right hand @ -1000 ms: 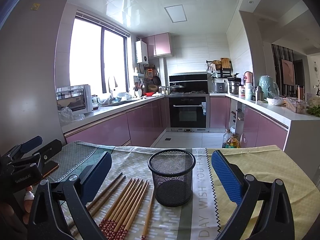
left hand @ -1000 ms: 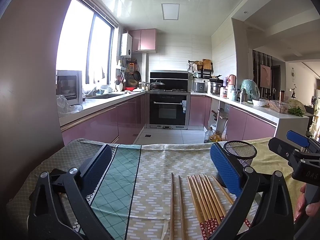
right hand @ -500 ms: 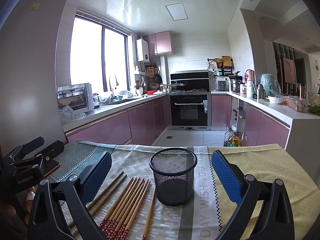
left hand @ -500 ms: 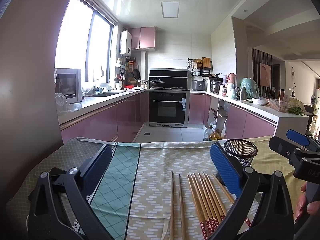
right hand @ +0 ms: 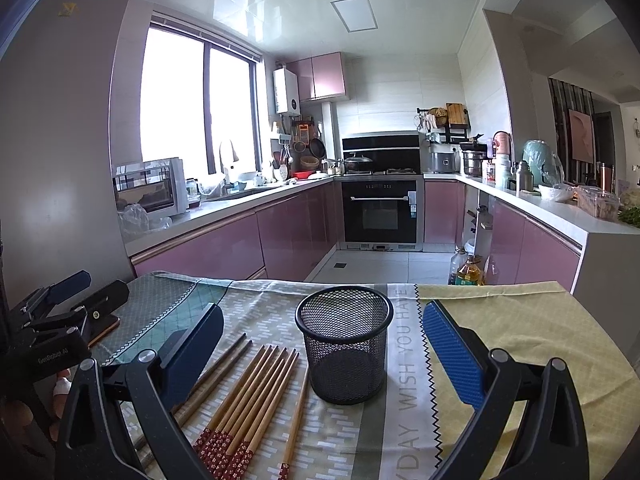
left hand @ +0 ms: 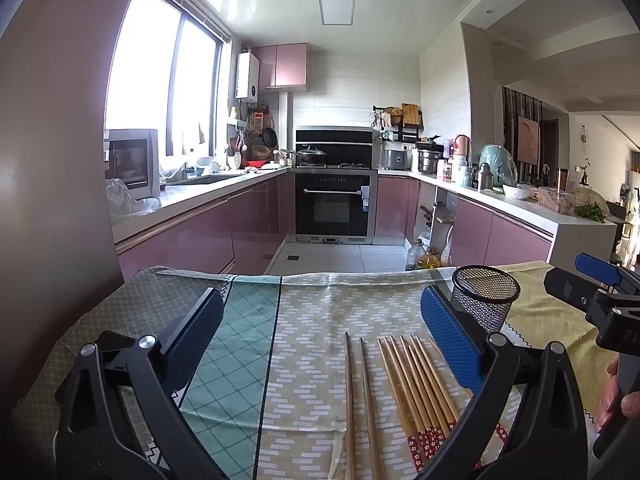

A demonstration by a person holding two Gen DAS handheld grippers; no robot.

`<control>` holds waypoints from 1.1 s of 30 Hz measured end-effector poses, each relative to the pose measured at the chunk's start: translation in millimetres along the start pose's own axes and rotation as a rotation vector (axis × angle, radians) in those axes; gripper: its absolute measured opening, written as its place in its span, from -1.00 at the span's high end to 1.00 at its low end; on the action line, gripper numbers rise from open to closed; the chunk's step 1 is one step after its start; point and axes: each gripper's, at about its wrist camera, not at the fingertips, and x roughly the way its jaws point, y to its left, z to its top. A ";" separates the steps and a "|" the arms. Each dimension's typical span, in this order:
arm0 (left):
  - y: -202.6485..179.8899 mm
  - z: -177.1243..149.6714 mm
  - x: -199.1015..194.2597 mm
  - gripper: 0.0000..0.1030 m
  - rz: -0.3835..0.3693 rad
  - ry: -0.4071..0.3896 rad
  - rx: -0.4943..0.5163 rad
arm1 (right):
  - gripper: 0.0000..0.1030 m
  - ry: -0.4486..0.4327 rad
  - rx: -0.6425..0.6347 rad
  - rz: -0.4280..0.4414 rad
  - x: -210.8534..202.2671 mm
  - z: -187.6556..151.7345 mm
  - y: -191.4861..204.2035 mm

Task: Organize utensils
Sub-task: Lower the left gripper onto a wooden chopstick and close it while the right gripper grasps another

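Observation:
Several wooden chopsticks with red patterned ends lie side by side on the tablecloth; two darker chopsticks lie just left of them. They also show in the right wrist view. An empty black mesh cup stands upright right of the chopsticks, also in the left wrist view. My left gripper is open and empty above the cloth, the chopsticks between its jaws. My right gripper is open and empty, with the cup between its jaws.
The table carries a patterned cloth of green, beige and yellow panels. Its far edge drops to the kitchen floor. Pink cabinets and an oven stand beyond. Each gripper shows at the other view's edge.
Both views have tilted up very slightly. Nothing on the table has moved and both grippers stay open.

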 end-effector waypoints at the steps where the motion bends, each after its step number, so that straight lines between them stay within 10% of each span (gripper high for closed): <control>1: 1.0 -1.2 2.6 -0.89 -0.007 0.013 0.001 | -0.88 0.019 -0.001 -0.003 2.5 -1.8 -1.4; 14: 12.6 -41.6 61.6 -0.76 -0.084 0.329 0.116 | -0.66 0.423 -0.034 0.046 58.5 -55.8 -8.5; 24: 1.9 -66.5 103.6 -0.15 -0.142 0.542 0.171 | 0.11 0.562 -0.050 0.106 93.3 -68.8 12.0; 33: 0.3 -71.1 131.5 0.13 -0.192 0.627 0.169 | 0.34 0.585 -0.055 0.103 103.6 -63.5 11.7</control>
